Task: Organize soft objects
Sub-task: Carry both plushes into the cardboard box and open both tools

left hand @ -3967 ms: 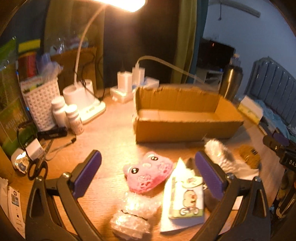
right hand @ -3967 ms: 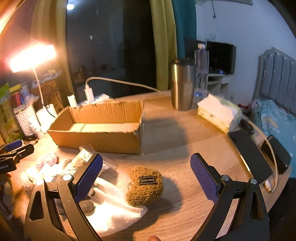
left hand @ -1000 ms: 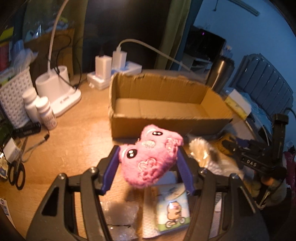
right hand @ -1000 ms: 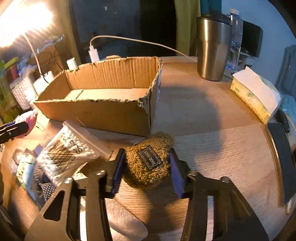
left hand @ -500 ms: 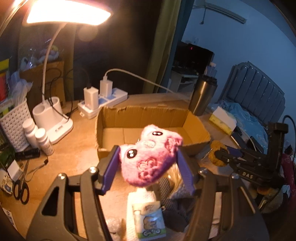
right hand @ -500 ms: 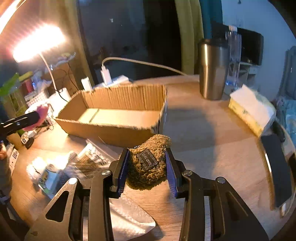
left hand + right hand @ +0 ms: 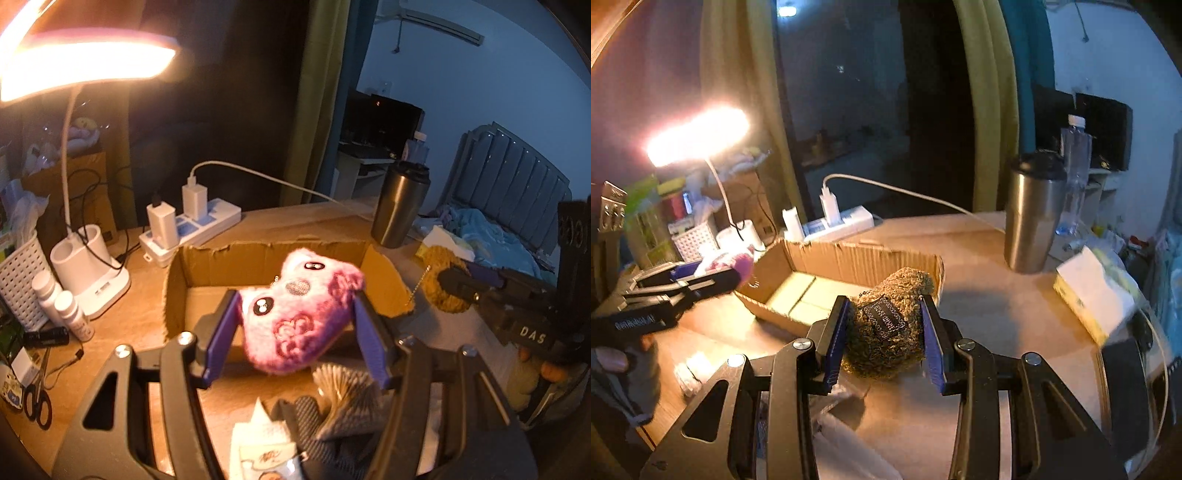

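Observation:
My left gripper (image 7: pixel 295 332) is shut on a pink plush pouch with eyes (image 7: pixel 299 310), held in the air just in front of the open cardboard box (image 7: pixel 177 291). My right gripper (image 7: pixel 884 339) is shut on a brown fuzzy pouch with a black label (image 7: pixel 886 325), lifted off the table near the box's right end (image 7: pixel 934 269). In the left wrist view the brown pouch (image 7: pixel 439 280) and right gripper show at right. In the right wrist view the pink pouch (image 7: pixel 735 264) shows at left. The box is empty inside.
A lit desk lamp (image 7: pixel 85 59) stands at back left with a power strip (image 7: pixel 199 229), bottles (image 7: pixel 70 310) and a white basket (image 7: pixel 18 269). A steel tumbler (image 7: pixel 1030 218) and tissue pack (image 7: pixel 1093 295) sit right. Cloth, wipes and packets (image 7: pixel 340 398) lie beneath the grippers.
Both grippers have risen off the table with their pouches, each staying shut. The box now sits lower and smaller in both views, and the lamp has come into view.

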